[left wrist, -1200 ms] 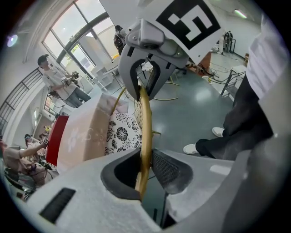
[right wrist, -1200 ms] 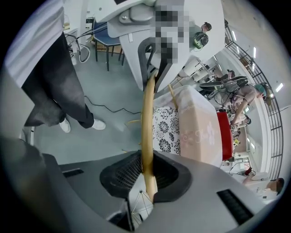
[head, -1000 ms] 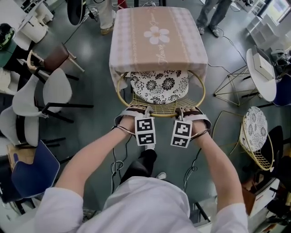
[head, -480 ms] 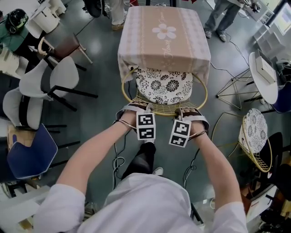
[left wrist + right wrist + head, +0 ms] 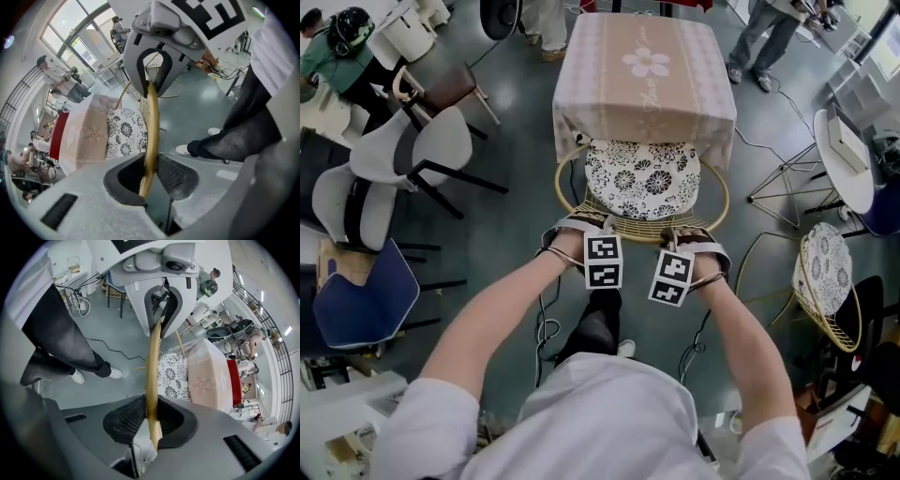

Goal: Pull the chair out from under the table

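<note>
Both grippers are partly closed and clamped on the chair's back: left gripper and right gripper, pads pressing its thin gold rim tube.

Square table is covered by a pink flower-print cloth. Gold wire chair is mostly clear. Far edge of its black-and-white floral cushion lies beneath the hem.

Risks, as I judge them:
- hem snagging on the wire and dragging the cloth
- uneven pull skewing the chair
- my heel catching the black floor cable
- tube slipping through the pads

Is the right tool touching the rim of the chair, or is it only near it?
Touching. The right gripper view shows the chair rim running between the jaws of the right tool, with both pads pressed against it.
</note>
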The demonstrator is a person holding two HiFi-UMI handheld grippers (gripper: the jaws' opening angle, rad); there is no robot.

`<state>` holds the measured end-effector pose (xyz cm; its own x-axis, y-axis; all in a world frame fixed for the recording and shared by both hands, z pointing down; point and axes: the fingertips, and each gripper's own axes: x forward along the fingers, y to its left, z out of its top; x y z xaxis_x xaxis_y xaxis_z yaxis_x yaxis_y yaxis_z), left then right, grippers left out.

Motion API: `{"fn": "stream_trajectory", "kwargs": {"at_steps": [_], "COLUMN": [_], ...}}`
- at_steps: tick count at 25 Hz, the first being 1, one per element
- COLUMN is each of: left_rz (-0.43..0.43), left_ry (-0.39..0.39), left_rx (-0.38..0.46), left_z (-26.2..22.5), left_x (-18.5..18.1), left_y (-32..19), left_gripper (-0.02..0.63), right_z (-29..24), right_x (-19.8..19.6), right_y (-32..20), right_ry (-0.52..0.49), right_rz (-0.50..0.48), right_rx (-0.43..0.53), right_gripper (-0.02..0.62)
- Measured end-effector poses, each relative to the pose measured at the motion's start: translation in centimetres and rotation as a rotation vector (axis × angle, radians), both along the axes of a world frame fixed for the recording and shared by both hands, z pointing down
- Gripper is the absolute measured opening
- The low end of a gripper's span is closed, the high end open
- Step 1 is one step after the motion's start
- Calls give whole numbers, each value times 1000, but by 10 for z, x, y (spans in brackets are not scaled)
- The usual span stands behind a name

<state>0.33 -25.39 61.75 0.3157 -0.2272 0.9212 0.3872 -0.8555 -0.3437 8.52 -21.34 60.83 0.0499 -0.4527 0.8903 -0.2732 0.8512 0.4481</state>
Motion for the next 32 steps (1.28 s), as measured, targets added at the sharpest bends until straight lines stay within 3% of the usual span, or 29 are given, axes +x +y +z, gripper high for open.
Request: {"fn": "stream_trajectory", "kwargs": {"at_steps": [32], "left_rz": [-25], "left_ry": [-26], "left_rx": [18], "left_z": [5], "left_x": [-43], "left_y": [115], "left_gripper": [75], "right_z": [2], "right_x": [-42], "right_y": [112], "right_ry": [-13], "right_rz": [-22], "right_rx": [11], "right_gripper": [55]}}
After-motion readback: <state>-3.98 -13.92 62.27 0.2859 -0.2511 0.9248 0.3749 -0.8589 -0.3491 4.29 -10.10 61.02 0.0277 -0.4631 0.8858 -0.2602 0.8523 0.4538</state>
